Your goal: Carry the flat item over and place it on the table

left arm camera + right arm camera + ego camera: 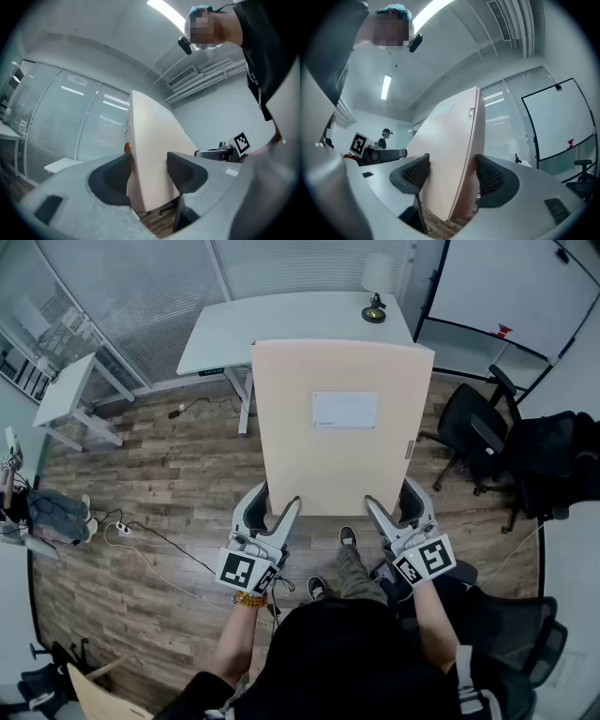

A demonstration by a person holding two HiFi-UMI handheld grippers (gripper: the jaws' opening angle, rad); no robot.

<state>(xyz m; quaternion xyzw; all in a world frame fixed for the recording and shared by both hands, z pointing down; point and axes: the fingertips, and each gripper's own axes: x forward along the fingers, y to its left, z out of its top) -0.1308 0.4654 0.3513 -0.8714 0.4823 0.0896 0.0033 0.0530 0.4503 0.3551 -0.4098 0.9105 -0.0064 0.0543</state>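
Label [344, 411] on beige board [291, 437] is white, its print unreadable.

landmark: board [342, 427], up off the floor
left gripper [279, 502]: at near edge of board, left end, edge between its jaws
right gripper [389, 498]: same near edge of board, right end
table [281, 324]: behind board, partly covered by far edge of board
lamp [375, 296]: on table, beyond far right corner of board
chair [473, 432]: right of board
side desk [70, 390]: well left of board

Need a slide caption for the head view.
Left tool and right tool clamp the near edge of the beige board, white table ahead.
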